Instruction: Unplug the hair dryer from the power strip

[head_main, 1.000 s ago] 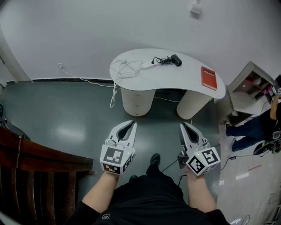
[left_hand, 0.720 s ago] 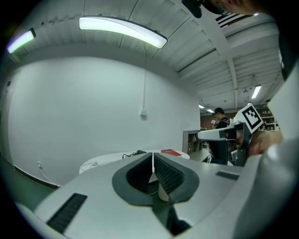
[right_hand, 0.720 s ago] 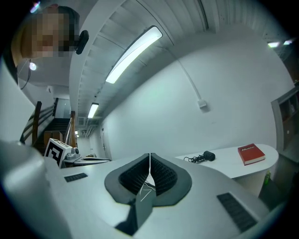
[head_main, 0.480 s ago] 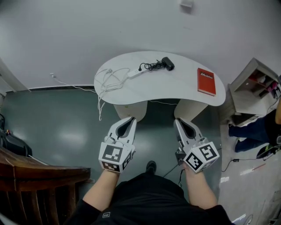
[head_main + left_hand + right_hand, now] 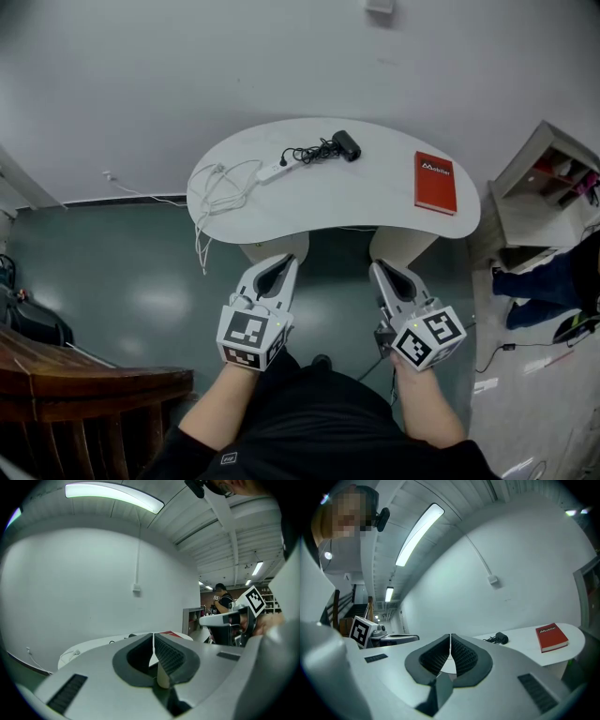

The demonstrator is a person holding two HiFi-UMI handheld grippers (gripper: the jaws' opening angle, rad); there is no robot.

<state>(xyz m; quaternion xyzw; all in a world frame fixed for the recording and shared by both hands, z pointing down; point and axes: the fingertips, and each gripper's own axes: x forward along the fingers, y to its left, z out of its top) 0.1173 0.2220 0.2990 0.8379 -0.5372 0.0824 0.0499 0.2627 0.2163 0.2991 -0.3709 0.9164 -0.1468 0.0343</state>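
A small black hair dryer [image 5: 346,144] lies at the back of a white kidney-shaped table [image 5: 375,202], its black cord [image 5: 307,152] bunched beside it and leading to a white power strip [image 5: 273,171]. The dryer [image 5: 501,638] also shows in the right gripper view. The strip's white cable [image 5: 217,183] loops over the table's left end and hangs off the edge. My left gripper [image 5: 284,265] and right gripper [image 5: 379,270] are both shut and empty, held side by side just short of the table's near edge, well away from the dryer.
A red book [image 5: 435,182] lies on the table's right part. A white shelf unit [image 5: 548,187] stands to the right, with a person's legs [image 5: 544,281] beside it. A dark wooden chair [image 5: 84,398] is at lower left. A white wall cable [image 5: 141,194] runs along the floor.
The table has come nearer and shifted left in the head view as I walked toward it. Both grippers stay shut, now close to the table's near edge.
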